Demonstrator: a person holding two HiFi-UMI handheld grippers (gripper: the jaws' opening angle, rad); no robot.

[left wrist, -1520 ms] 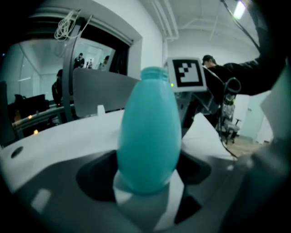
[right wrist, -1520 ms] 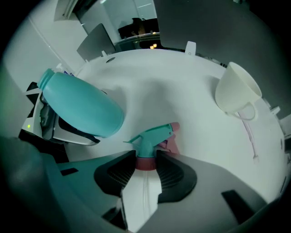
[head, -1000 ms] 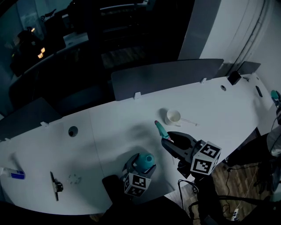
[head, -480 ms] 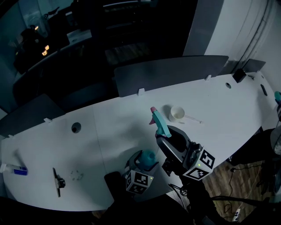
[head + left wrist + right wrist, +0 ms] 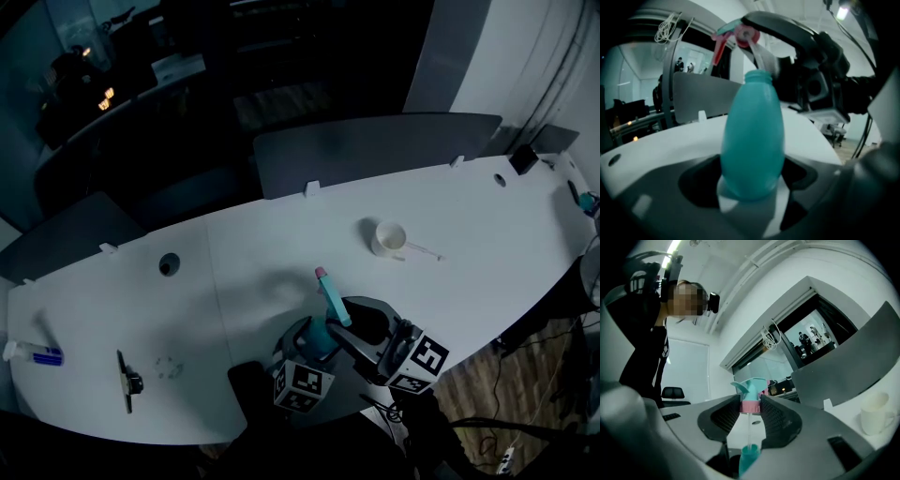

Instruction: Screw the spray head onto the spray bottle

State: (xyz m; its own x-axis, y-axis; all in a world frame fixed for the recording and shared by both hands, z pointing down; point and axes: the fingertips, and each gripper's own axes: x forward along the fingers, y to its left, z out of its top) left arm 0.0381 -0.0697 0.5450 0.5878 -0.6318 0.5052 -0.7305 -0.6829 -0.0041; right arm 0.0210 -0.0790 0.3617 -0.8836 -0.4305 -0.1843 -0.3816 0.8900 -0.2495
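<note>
A teal spray bottle (image 5: 752,140) stands upright in my left gripper (image 5: 752,185), whose jaws are shut on its lower body. In the head view the bottle (image 5: 315,339) is near the table's front edge. My right gripper (image 5: 751,409) is shut on the pink collar of the teal spray head (image 5: 751,389). The head hangs just above the bottle's open neck (image 5: 749,458), and its thin dip tube (image 5: 751,430) reaches down into that neck. Seen from the head view, the spray head (image 5: 332,302) tilts over the bottle, and collar and neck stay apart.
A white cup (image 5: 390,237) with a stick beside it sits at the back right. A small bottle (image 5: 33,354) and a black tool (image 5: 125,382) lie far left. Grey divider panels (image 5: 375,150) line the table's far edge. A person (image 5: 647,338) stands behind the right gripper.
My right gripper carried the spray head leftward, from beside the bottle to right above its neck. The left gripper kept the bottle nearly still.
</note>
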